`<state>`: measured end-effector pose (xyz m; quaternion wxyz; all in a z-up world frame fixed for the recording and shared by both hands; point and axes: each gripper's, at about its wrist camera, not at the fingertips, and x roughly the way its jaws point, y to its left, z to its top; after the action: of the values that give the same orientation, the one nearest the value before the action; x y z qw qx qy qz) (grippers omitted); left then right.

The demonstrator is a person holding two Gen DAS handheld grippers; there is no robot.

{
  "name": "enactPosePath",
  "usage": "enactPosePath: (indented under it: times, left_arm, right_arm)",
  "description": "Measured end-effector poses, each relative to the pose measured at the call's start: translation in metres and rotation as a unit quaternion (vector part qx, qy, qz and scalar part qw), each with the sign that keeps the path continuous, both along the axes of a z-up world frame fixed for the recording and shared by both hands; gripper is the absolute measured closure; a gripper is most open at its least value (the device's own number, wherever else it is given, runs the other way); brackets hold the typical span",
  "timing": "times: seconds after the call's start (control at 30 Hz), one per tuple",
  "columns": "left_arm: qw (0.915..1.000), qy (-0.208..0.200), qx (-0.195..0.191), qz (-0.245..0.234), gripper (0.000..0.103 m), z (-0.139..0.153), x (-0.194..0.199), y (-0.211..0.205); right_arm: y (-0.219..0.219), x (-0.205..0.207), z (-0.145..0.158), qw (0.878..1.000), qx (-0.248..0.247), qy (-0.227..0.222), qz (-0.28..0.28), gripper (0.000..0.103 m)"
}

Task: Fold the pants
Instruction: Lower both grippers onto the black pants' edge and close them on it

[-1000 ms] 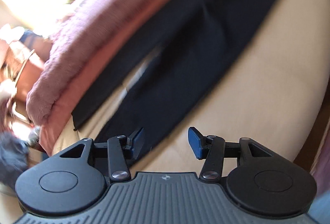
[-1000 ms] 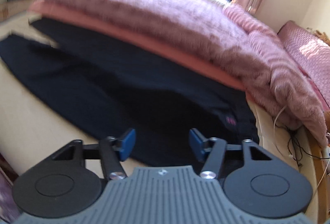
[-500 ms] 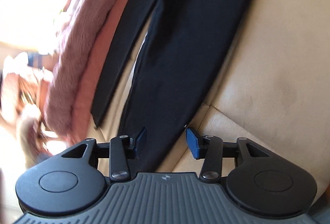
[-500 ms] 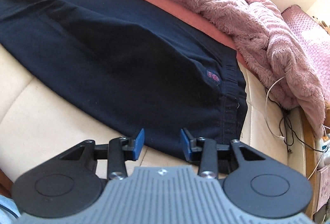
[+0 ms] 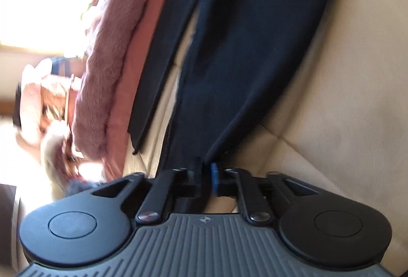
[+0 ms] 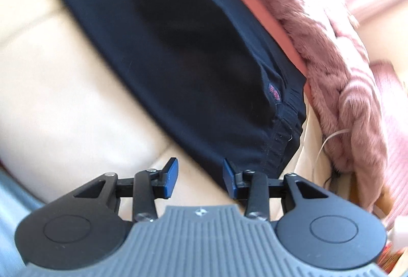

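Dark navy pants (image 5: 244, 47) lie spread on a cream leather cushion (image 5: 344, 98). In the left wrist view both legs run away from me, and my left gripper (image 5: 206, 175) is shut on the hem of the nearer leg. In the right wrist view the waistband end of the pants (image 6: 193, 67) lies before me, with a small red logo (image 6: 274, 92) by the elastic band. My right gripper (image 6: 200, 175) is open, with the lower waistband corner just ahead of its right finger.
A pink fluffy blanket (image 6: 331, 52) over a salmon sheet (image 5: 142, 67) runs along the far side of the pants. A white cable (image 6: 331, 135) lies by the blanket's end. Blurred cluttered items (image 5: 48, 103) sit beyond the cushion's end.
My left gripper moved onto the leg hem and shut on it. My right gripper moved closer to the waistband corner and stayed open.
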<state>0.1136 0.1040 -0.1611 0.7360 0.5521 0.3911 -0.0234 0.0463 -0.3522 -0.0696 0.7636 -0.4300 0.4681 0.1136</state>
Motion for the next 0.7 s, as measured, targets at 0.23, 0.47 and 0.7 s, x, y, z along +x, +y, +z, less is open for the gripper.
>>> enactPosePath:
  times: [0.23,0.47,0.7]
  left_arm:
    - [0.9913,-0.044,-0.095,0.079,0.100,0.042,0.014,0.005]
    - [0.9780,-0.070,-0.150,0.128,0.101,0.063,0.028,0.008]
    - [0.9625,-0.092,-0.201,0.157,0.101,0.090,0.030,0.011]
  right_arm:
    - [-0.016,-0.001,-0.023,0.992,-0.106,0.008,0.060,0.080]
    - [-0.024,-0.002,-0.045,0.977,-0.177,-0.004,0.118,0.092]
    - [-0.029,-0.001,-0.026,0.983,-0.155,-0.056,0.084,0.103]
